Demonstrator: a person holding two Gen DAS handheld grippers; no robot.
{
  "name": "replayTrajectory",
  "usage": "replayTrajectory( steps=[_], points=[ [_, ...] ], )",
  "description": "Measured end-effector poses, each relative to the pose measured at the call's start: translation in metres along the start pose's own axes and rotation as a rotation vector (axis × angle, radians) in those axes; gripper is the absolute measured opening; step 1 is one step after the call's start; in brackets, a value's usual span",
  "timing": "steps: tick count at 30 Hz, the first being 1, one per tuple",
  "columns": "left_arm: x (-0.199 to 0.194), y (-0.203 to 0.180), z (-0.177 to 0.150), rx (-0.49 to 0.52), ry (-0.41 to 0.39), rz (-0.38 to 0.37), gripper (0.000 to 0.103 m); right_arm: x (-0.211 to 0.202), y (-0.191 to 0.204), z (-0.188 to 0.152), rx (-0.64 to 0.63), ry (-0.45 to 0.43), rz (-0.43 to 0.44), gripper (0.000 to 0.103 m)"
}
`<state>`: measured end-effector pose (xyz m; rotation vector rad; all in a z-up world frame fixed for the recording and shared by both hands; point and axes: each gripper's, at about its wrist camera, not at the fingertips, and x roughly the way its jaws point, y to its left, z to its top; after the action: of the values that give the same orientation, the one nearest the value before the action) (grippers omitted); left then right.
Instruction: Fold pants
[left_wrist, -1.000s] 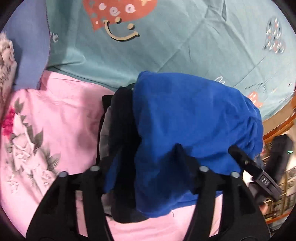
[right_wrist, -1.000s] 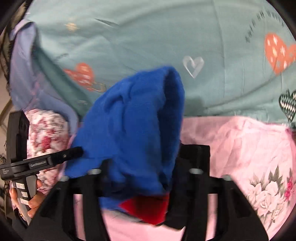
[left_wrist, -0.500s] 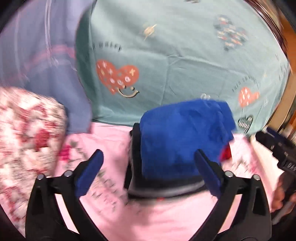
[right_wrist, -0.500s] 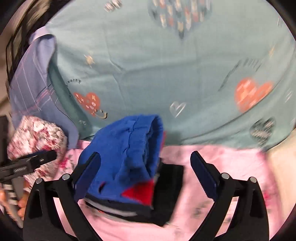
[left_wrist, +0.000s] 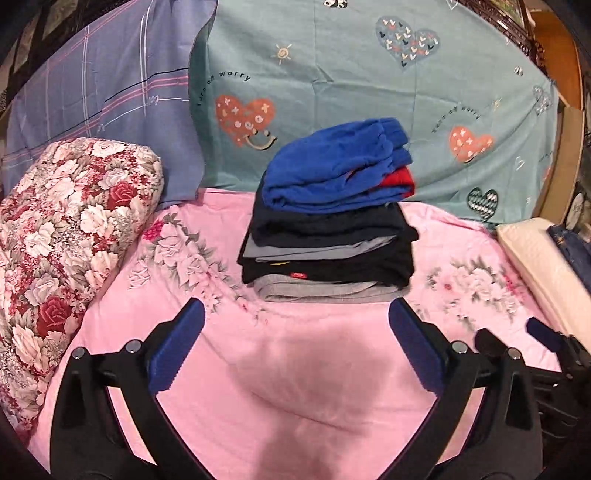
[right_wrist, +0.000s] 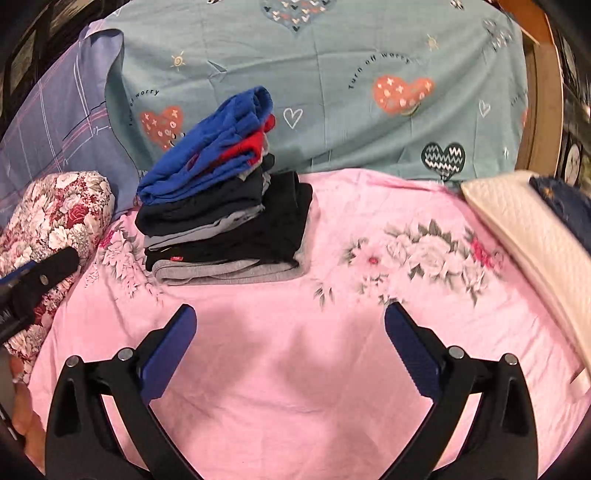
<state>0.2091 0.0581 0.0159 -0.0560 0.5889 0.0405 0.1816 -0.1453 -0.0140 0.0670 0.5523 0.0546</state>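
Floral quilt (left_wrist: 70, 236): one red-and-white roll lying at the left edge of both views, well clear of the stack
Plaid cloth (left_wrist: 99, 99): one lilac sheet hanging in the upper left, behind the quilt
Left gripper (left_wrist: 295, 350): jaws standing wide, nothing between them, hovering over bare pink sheet (left_wrist: 295, 387) at the bottom of the frame
Blue pants (left_wrist: 336, 166): one folded pair sitting on top of the stack, centre of the left view, upper left of centre in the right view (right_wrist: 210, 147), a red patch showing at their right edge
Stack of clothes (left_wrist: 328, 251): at least four dark and grey folded pieces lying under the blue pair
Teal sheet (left_wrist: 369, 74): one, with hearts, hanging behind the stack
Right gripper (right_wrist: 290, 343): jaws opening, nothing between them, over pink sheet
Cream pillow (right_wrist: 524, 236): one, lying at the right edge, a dark blue cloth (right_wrist: 561, 203) resting on it
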Motion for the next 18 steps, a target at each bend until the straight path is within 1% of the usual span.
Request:
replayTrajectory(
  steps=[2,3,5,8,12,18],
  points=[
    [0.008,-0.003,-0.007,0.01,0.008,0.044,0.101,0.006,-0.002,-0.006,0.002,-0.001,-0.033,0.102],
    [0.012,-0.004,-0.01,0.018,0.02,0.048,0.101,0.008,-0.004,-0.011,0.004,-0.002,-0.043,0.102],
    [0.024,-0.004,-0.016,0.023,0.068,0.032,0.101,0.013,-0.005,-0.016,0.007,0.007,-0.055,0.102],
    [0.038,-0.004,-0.023,0.022,0.116,0.028,0.101,0.021,-0.005,-0.026,-0.006,0.046,-0.054,0.102],
    [0.043,-0.006,-0.028,0.031,0.128,0.046,0.101,0.026,0.0,-0.032,-0.034,0.068,-0.053,0.102],
    [0.042,-0.002,-0.026,0.009,0.122,0.031,0.101,0.013,0.005,-0.029,-0.049,0.022,-0.055,0.102]
  ],
)
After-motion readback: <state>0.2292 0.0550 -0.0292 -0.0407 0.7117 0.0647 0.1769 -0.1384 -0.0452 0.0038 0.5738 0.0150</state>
